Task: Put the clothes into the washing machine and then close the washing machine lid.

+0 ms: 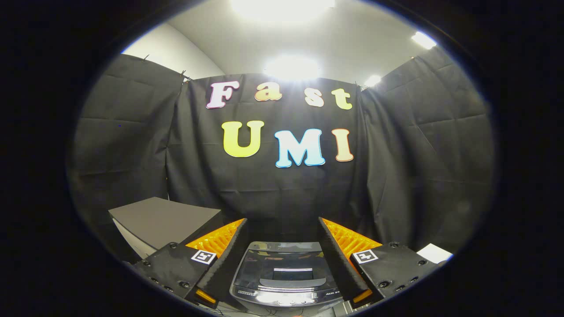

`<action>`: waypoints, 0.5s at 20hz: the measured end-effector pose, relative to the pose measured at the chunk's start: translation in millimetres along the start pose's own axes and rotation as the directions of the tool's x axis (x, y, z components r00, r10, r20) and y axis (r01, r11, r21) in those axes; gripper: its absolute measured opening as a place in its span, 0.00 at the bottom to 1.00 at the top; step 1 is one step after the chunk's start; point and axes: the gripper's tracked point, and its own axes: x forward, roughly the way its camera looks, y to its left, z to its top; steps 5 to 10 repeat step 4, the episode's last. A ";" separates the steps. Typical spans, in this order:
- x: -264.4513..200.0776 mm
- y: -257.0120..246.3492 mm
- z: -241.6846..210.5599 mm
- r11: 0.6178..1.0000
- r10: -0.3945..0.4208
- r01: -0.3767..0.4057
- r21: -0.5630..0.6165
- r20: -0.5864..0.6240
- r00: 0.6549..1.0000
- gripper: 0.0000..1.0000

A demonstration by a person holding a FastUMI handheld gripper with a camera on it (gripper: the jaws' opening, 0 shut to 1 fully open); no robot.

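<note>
Washing machine (pixel 284 275), lid down, sits between the parted tool (pixel 282 264) fingers.

I hold my two-finger gripper (pixel 282 259) level and pointing forward, its fingers (pixel 229 259) spread wide apart (nothing pressed between them). Each finger angles outward from its square-tagged mounting block, and both tips sit at about the same height.
</note>
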 end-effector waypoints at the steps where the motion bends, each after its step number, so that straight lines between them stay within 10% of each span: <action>1: -2.8 2.2 -1.2 1.000 0.002 -0.002 0.000 0.002 1.000 0.97; 10: -8.7 6.5 -5.4 1.000 0.009 -0.008 0.004 -0.005 1.000 0.97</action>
